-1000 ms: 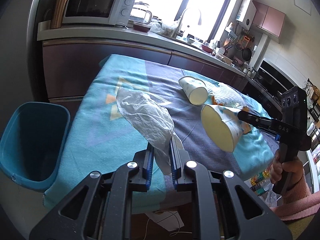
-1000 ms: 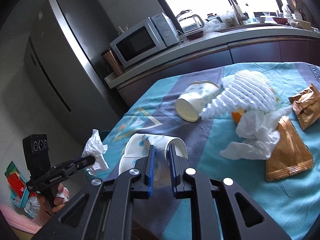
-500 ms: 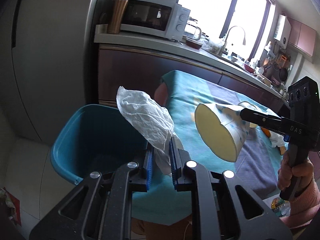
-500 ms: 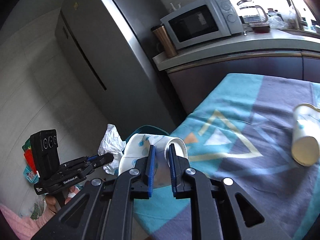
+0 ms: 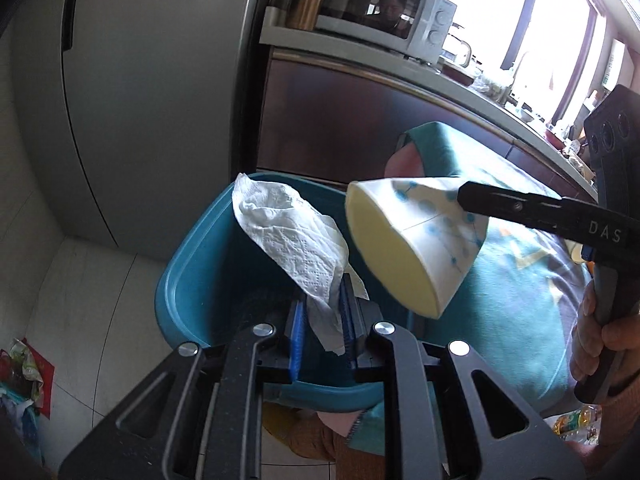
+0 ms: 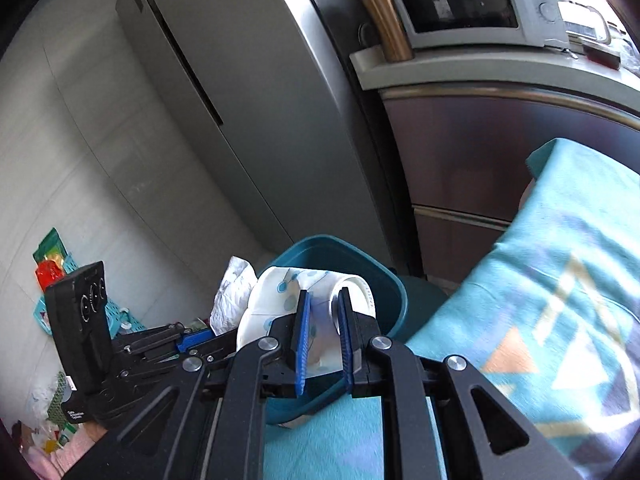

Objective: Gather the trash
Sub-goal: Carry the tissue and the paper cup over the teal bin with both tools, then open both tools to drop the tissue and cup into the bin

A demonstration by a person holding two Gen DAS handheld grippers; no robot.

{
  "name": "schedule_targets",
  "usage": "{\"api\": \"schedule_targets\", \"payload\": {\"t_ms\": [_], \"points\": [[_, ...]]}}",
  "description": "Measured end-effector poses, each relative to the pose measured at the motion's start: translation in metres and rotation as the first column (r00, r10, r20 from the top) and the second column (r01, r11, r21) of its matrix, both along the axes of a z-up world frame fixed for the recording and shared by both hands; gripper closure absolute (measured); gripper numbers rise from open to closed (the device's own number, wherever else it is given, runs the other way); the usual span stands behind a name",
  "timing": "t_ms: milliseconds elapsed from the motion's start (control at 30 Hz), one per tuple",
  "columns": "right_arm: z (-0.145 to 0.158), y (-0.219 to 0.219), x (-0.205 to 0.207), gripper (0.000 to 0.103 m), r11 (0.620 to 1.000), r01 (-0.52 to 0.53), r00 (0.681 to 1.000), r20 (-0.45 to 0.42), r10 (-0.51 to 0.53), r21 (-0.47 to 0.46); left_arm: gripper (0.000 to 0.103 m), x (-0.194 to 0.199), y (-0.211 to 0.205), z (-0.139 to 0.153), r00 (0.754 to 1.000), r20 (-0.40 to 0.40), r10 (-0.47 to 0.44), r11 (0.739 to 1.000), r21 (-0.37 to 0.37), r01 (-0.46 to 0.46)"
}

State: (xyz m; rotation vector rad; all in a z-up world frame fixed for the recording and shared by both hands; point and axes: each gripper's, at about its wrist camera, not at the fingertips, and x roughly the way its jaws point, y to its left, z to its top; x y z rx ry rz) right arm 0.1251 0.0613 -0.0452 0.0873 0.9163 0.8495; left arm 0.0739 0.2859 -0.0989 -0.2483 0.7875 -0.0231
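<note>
Both grippers are over the teal bin (image 5: 188, 280) now, which stands on the floor at the corner of the table with the turquoise cloth (image 6: 560, 280), beside the grey fridge (image 5: 160, 80).

The left gripper (image 5: 323, 320) has its blue pads (image 5: 298, 332) nearly together, pinching the lower tail of a crumpled white paper towel (image 5: 288, 236). The towel stands up out of the jaws and runs away up and to the left in the left wrist view, its long axis slanted, its loose top end above the bin's far rim. Most of it hangs over the bin's opening.

The right gripper (image 6: 323, 336) is just as narrow, clamped on the wall of a squashed paper cup (image 6: 280, 300), white with blue dots. From the left wrist view the cup (image 5: 416, 240) lies roughly on its side: its flattened mouth, showing a pale yellow inside, faces down and to the left toward the bin, while its base end points up and right along the black finger (image 5: 520, 208) that holds it. The cup is in the air, just right of the towel, over the bin's near right edge and the table corner.

A hand (image 5: 600, 336) grips the right gripper's handle at the frame's right edge. On the counter behind sit a microwave (image 6: 468, 4) and a copper tumbler (image 6: 384, 20).
</note>
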Motion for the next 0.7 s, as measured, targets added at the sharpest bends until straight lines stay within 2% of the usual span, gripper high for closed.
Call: {"api": "schedule_targets", "payload": {"t_ms": [167,333,500,700], "points": [[-0.015,0.026,0.015,0.089,0.998,-0.017,0.998,-0.059,0.013,-0.065,0.084,0.011,0.005,-0.008,1.000,-0.023,0.011,1.000,0.019,-0.011],[-0.024,0.040,0.017,0.086,0.995,-0.027,0.997,-0.081,0.019,-0.100,0.081,0.022,0.003,-0.018,0.999,-0.045,0.015,1.000,0.015,-0.015],[-0.022,0.039,0.013,0.083,0.995,-0.029,0.997,-0.073,0.022,-0.098,0.080,0.027,-0.002,-0.025,0.998,-0.057,0.028,1.000,0.010,-0.028],[-0.010,0.011,0.006,0.080,0.999,-0.015,0.999,-0.036,0.014,-0.046,0.078,0.019,-0.013,-0.011,1.000,-0.003,0.010,1.000,0.007,-0.010]]}}
